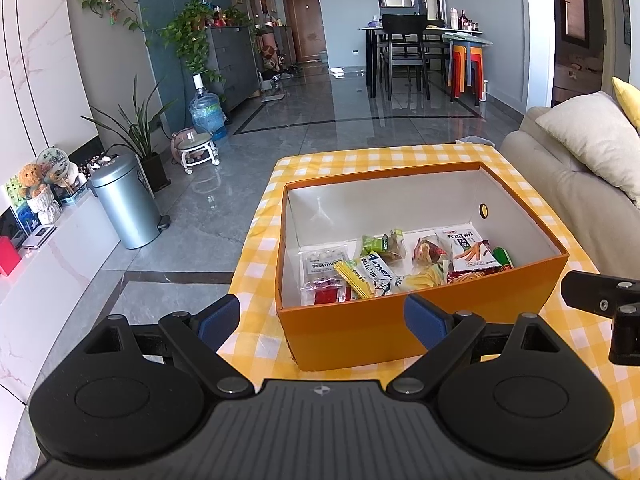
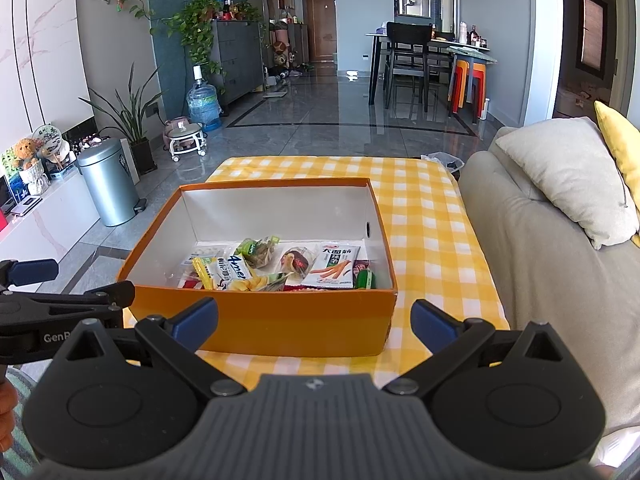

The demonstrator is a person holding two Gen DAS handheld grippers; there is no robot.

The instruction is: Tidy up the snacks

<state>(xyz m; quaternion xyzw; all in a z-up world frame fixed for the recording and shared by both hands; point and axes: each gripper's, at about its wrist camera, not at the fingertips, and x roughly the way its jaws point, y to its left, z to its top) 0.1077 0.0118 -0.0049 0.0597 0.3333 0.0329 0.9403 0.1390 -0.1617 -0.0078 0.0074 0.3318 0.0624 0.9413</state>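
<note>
Jaws: left gripper (image 1: 322, 322) apart, empty; right gripper (image 2: 314, 322) apart, empty | snacks (image 2: 280, 266): piled in orange box (image 2: 260, 320), along its near wall | box: on checked table (image 2: 420, 216), toward near edge

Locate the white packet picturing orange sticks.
In both wrist views the white stick-snack packet lies inside the orange box, toward its right end, between a dark red wrapped snack and a green packet.

One box (image 2: 280, 324) — two grippers
</note>
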